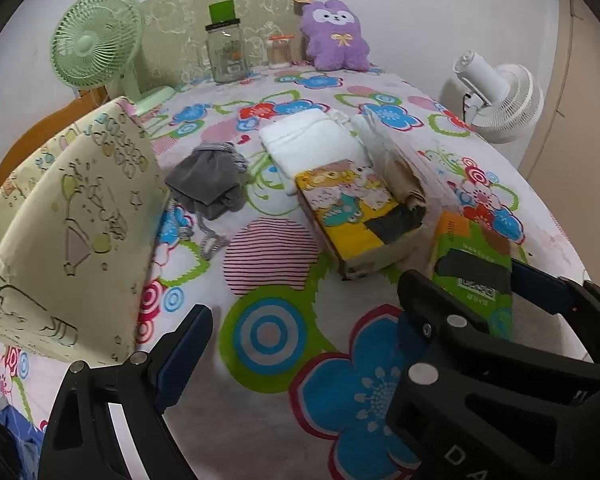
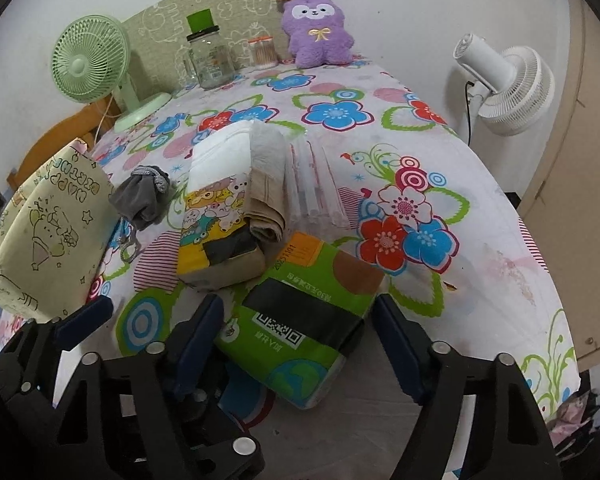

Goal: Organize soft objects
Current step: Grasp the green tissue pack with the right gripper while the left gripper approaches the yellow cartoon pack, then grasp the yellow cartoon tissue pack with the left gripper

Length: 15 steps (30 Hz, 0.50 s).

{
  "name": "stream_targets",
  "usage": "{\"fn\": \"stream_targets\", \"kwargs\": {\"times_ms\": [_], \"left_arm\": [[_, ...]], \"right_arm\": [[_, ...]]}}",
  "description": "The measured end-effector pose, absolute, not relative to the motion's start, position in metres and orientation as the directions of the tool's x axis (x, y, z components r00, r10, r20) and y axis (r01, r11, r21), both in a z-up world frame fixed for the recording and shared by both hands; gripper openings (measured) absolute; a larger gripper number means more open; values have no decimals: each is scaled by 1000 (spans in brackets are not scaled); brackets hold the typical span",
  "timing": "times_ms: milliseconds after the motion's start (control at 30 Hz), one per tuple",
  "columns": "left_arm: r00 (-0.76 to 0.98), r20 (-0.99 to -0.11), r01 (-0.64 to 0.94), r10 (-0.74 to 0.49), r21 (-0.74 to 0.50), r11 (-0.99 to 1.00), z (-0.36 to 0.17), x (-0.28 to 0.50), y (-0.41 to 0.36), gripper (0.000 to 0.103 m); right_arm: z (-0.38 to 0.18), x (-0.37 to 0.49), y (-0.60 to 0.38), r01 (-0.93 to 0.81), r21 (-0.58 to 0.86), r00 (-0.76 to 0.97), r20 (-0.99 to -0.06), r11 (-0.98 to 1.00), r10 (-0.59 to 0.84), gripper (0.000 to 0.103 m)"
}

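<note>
- A cream printed fabric stands at the table's left edge. It carries cartoon drawings and tilted letters that look like "HAPPY BIRTH…".
- A green desk fan stands at the far left, with a glass jar with a green lid beside it. The jar's label is too small to read.
- A grey cloth bundle lies crumpled on the flowered tablecloth, near the cream fabric.
- The left gripper has its tongs wide apart over bare tablecloth, with nothing between them.
- A folded white towel lies mid-table. Touching its near side is a yellow tissue pack with cartoon animals, and a rolled beige cloth rests against that pack.
- A purple plush sits upright at the far edge.
- The green tissue pack lies nearest, with a QR code, upside-down print that is illegible, and digits like "20251101".
- The right gripper straddles this pack with its pads at the pack's sides. I cannot tell whether they press on it.
- A white fan stands beyond the table's right edge.
</note>
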State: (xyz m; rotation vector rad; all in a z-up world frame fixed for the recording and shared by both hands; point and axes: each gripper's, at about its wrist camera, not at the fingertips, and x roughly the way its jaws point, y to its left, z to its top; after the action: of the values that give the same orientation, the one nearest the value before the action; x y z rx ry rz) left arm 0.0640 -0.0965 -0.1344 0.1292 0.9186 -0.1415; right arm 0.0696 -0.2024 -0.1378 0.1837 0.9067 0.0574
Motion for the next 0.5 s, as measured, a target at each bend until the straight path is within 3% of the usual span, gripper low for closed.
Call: {"fn": "stream_targets", "kwargs": {"times_ms": [33, 67, 100, 500], "left_arm": [[599, -799, 175, -60, 57, 983, -134, 64, -98, 95], [604, -795, 176, -56, 64, 982, -134, 64, -100, 94], [607, -793, 180, -55, 69, 981, -133, 64, -102, 94], [620, -780, 196, -85, 49, 979, -126, 76, -122, 94]], "right_arm": [[-138, 69, -204, 27, 185, 617, -777, 982, 129, 71], [-137, 69, -205, 35, 170, 620, -777, 985, 112, 60], [-136, 69, -206, 30, 167, 620, -777, 985, 113, 58], [-125, 68, -232, 66, 166, 651, -755, 984, 83, 51]]}}
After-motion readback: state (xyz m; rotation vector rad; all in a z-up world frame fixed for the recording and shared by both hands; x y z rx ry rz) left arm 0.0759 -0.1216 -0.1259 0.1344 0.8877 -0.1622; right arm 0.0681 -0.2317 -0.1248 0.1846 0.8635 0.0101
